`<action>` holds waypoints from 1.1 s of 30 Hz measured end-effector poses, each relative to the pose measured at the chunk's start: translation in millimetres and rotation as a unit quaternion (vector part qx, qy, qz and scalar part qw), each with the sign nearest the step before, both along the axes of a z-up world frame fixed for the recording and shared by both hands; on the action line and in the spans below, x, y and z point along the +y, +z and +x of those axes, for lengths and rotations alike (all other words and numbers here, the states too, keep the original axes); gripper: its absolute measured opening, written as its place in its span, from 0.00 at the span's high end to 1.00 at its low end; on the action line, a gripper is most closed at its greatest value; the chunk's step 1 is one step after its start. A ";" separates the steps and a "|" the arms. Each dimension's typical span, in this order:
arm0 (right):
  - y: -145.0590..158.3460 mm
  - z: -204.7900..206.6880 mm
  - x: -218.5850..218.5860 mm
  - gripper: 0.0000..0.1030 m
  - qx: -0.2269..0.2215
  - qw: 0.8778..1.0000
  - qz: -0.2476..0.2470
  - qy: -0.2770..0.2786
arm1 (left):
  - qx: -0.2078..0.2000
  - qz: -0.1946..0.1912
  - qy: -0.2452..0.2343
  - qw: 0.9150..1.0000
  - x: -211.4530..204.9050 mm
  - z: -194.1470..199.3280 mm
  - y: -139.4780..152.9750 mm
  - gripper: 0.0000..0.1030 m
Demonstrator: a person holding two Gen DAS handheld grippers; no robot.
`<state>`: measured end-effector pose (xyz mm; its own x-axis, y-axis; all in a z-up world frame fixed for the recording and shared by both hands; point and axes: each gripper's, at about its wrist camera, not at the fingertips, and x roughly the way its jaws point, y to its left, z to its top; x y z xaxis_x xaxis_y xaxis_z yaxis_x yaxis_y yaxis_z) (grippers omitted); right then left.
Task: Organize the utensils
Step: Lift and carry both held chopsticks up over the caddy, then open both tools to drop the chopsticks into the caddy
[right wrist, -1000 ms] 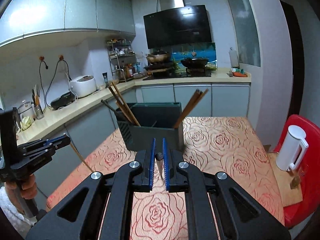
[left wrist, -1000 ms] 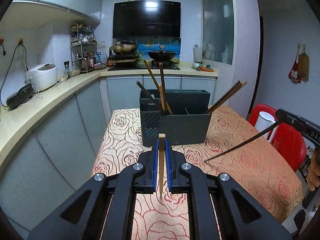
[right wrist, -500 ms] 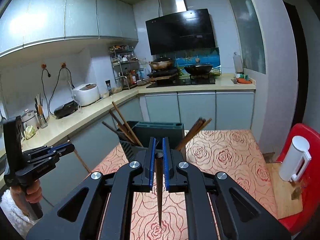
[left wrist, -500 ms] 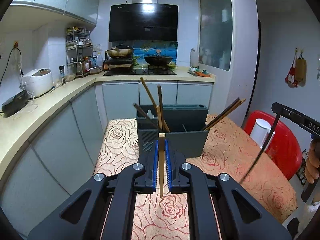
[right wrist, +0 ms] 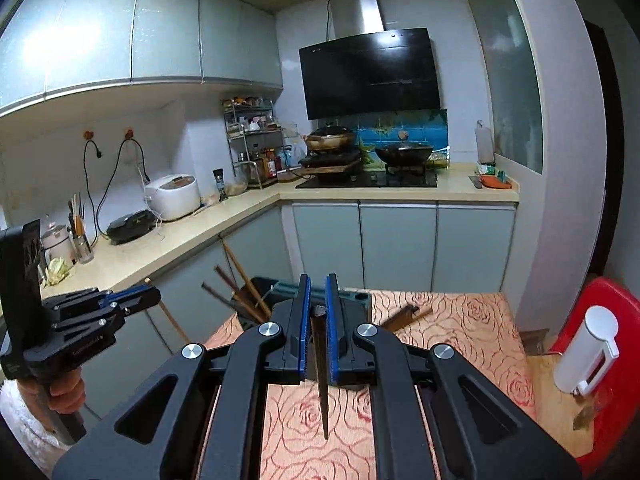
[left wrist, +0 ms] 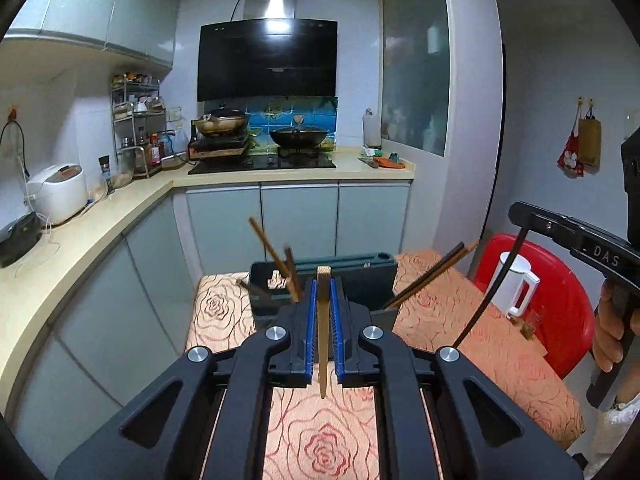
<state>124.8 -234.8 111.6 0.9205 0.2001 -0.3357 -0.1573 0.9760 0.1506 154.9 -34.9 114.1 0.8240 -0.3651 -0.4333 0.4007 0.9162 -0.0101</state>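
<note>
My left gripper [left wrist: 324, 286] is shut on a light wooden chopstick [left wrist: 322, 344] that stands upright between the blue pads, tip down. My right gripper [right wrist: 318, 282] is shut on a dark chopstick [right wrist: 321, 376], also tip down. A dark grey utensil holder [left wrist: 368, 276] stands on the table ahead and below, half hidden by the jaws. Several chopsticks [left wrist: 274, 254] lean out of it. In the left wrist view my right gripper [left wrist: 520, 212] hangs at the right with the dark chopstick [left wrist: 490, 288] slanting down. In the right wrist view my left gripper [right wrist: 154, 296] shows at the left.
A rose-patterned cloth covers the table [left wrist: 452, 312]. A red chair [right wrist: 600, 312] with a white jug [right wrist: 588, 352] stands to the right. A kitchen counter [left wrist: 80, 232] with a rice cooker [left wrist: 56, 192] runs along the left. A hand [left wrist: 608, 336] holds the right gripper's handle.
Both grippers have risen and drawn back, each still clamped on its chopstick. The holder now sits lower in both views. The dark chopstick has swung from a flat slant to a steep one.
</note>
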 end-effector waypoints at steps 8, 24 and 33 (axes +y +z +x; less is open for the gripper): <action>28.9 32.1 2.0 0.92 -0.017 1.000 0.004 0.000 | -0.012 -0.008 -0.004 1.000 -23.0 31.3 23.2 0.93; 51.1 94.2 5.8 0.92 -0.049 0.999 0.003 -0.022 | -0.026 -0.016 0.016 0.999 -51.8 93.6 36.5 0.93; 40.8 121.6 10.2 0.92 -0.052 0.998 -0.015 -0.036 | -0.001 -0.001 0.018 1.000 -59.7 118.5 5.9 0.93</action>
